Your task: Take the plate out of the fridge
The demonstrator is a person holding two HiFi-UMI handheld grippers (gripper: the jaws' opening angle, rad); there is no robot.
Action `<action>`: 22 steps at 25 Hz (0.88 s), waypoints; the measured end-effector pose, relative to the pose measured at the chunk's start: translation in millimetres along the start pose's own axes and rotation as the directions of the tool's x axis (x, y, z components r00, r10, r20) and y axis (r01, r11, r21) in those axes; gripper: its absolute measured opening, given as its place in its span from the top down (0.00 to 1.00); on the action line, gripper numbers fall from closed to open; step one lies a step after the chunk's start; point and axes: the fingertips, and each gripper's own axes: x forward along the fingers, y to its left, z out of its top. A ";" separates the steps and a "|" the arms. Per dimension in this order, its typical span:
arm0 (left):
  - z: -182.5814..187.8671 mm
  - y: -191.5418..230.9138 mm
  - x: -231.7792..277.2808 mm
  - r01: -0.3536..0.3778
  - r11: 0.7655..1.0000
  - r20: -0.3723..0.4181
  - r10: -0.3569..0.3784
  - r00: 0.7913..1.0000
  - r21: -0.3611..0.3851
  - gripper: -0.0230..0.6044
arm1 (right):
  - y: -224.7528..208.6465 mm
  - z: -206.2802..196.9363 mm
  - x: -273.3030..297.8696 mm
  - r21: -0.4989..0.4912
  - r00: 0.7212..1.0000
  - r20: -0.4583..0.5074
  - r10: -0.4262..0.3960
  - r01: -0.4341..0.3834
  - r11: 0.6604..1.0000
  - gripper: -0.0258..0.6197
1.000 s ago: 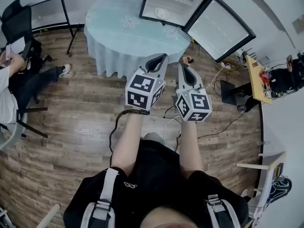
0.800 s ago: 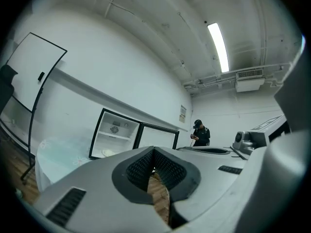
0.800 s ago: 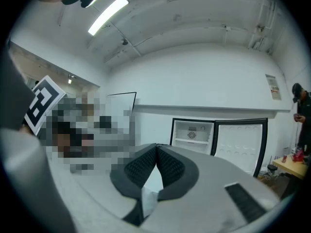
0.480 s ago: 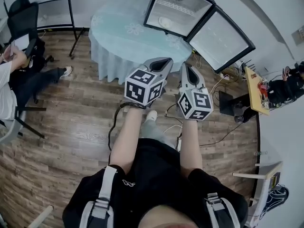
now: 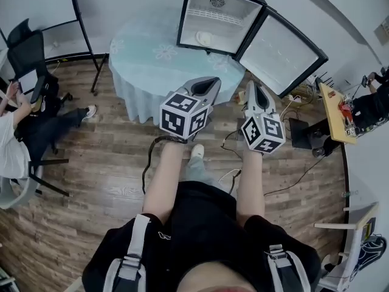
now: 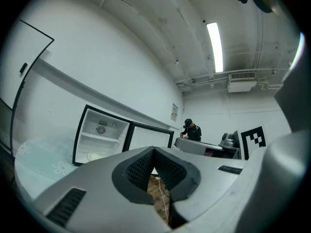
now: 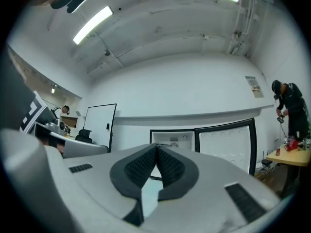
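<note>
A small fridge [image 5: 216, 17] stands with its door [image 5: 281, 47] swung open to the right, on a round table with a pale blue cloth [image 5: 143, 59]. A white plate [image 5: 205, 38] lies on the fridge's lower shelf. My left gripper [image 5: 206, 84] and right gripper [image 5: 253, 91] are held side by side in front of the table, both shut and empty, well short of the fridge. In the left gripper view the fridge [image 6: 101, 135] with the plate [image 6: 94, 156] lies left of the shut jaws. The right gripper view has the fridge [image 7: 173, 140] just beyond the jaw tips.
A person sits at the left [image 5: 15, 132] beside a black office chair [image 5: 27, 44]. Cables [image 5: 285, 178] trail over the wooden floor right of me. A wooden desk [image 5: 337, 108] with another person [image 5: 372, 99] at it stands at the far right. A board stand [image 5: 82, 23] is left of the table.
The fridge and table have come more fully into the head view. Both grippers stayed shut and shifted a little right, and a white shoe now shows on the floor below them.
</note>
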 end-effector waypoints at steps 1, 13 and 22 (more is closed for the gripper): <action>-0.5 1.4 8.9 0.008 1.000 -0.004 -0.008 1.000 0.005 0.96 | -5.0 1.4 9.4 0.000 1.000 0.003 0.005 -0.005 1.000 0.96; -28.3 78.2 74.1 -0.059 0.990 -0.032 0.056 0.998 -0.124 0.96 | -35.6 -52.7 100.7 0.049 0.994 -0.085 0.068 -0.064 0.997 0.96; -109.9 180.4 123.7 -0.248 0.922 -0.112 0.224 0.968 -0.297 0.96 | -67.0 -153.9 168.2 0.157 0.960 -0.253 0.120 -0.081 0.984 0.96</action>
